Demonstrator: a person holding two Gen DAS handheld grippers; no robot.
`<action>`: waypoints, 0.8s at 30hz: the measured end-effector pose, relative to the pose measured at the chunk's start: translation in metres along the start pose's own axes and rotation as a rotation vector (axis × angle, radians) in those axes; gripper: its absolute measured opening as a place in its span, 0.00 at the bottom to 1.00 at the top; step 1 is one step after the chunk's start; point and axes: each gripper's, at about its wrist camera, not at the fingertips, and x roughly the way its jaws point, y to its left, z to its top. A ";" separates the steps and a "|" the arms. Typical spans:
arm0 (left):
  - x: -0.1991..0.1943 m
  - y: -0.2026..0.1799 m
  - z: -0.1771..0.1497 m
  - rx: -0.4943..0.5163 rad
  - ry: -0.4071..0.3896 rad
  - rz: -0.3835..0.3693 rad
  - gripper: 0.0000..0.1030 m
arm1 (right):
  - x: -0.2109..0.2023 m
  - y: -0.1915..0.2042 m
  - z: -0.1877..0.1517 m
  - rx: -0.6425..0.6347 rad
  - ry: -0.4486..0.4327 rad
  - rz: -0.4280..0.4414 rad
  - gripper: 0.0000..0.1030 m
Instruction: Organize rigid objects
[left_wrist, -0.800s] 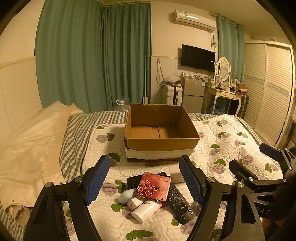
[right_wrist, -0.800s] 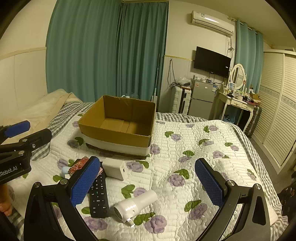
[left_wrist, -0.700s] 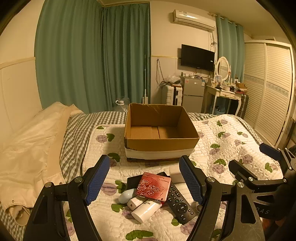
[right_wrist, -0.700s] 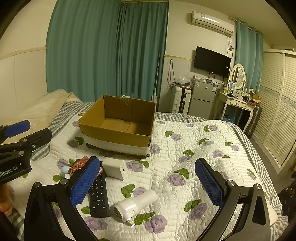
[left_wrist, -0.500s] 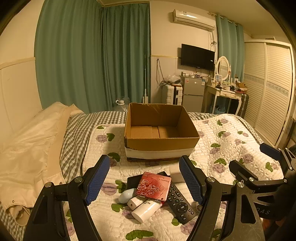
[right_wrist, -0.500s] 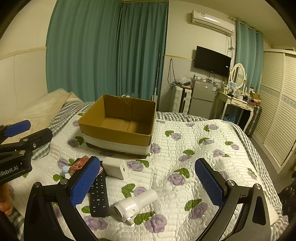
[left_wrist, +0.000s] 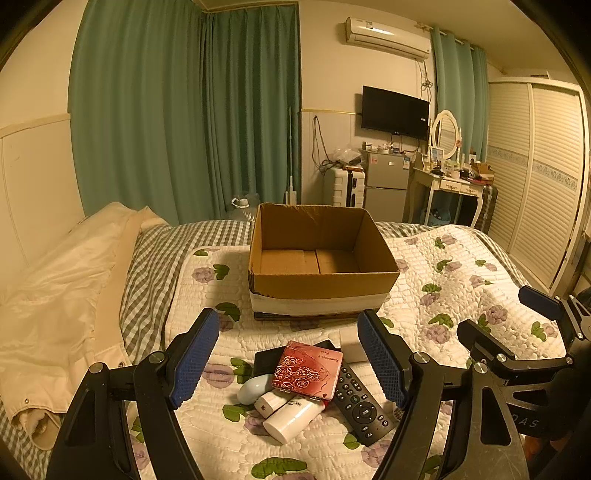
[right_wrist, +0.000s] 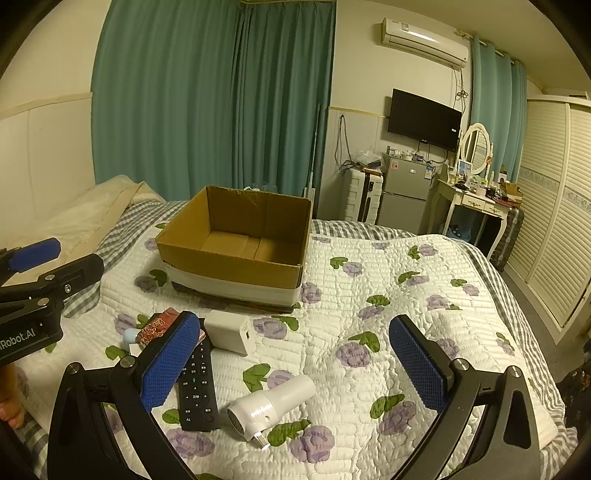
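Presently, stage: nothing is sitting in the box (left_wrist: 321, 258) yet; sorting is looking unstarted.
Box: open-topped cardboard, standing on the quilt (right_wrist: 406, 295) beyond the clutter, its floor showing bare in both views.
Pile: red case (left_wrist: 307, 370) is lying on top, tilted, overlapping a black case (left_wrist: 266, 360), a pale blue egg-shaped item (left_wrist: 254, 388), two white tubes (left_wrist: 291, 412) and the edge of the remote (left_wrist: 360, 402).
Loose pieces: white charger block (right_wrist: 228, 331) is sitting just beside the remote (right_wrist: 197, 384); a white plug-in cylinder (right_wrist: 271, 404) is lying apart from the pile, nearer the right gripper.
Left gripper (left_wrist: 288, 363): jaws are standing wide, holding nothing, hovering above the pile with the red case framed between the pads.
Right gripper (right_wrist: 295, 363): also spread wide and empty, hovering over the quilt, the cylinder lying between and below its pads.
Pose: both tools are pointing forward toward the box, roughly level, side by side, neither touching anything.
Step in hand (judgement): likely picking the first item; the red case for the left, the cylinder for the right.
Doing it well: taking the top piece first is avoiding dragging the stack; closing across the case's narrow edges, pads flat, is safer than pinching a corner.
Risk: the tubes and cylinder are round and may be rolling on soft quilt if nudged.
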 end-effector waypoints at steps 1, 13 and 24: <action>0.000 0.000 0.000 0.000 0.000 0.000 0.78 | 0.000 0.000 0.000 0.000 0.001 0.000 1.00; 0.000 0.000 -0.002 0.001 0.001 0.001 0.78 | 0.000 0.000 0.000 -0.001 0.000 0.000 1.00; 0.001 0.000 -0.002 0.002 0.003 0.000 0.78 | 0.002 0.002 0.000 0.000 0.006 0.012 1.00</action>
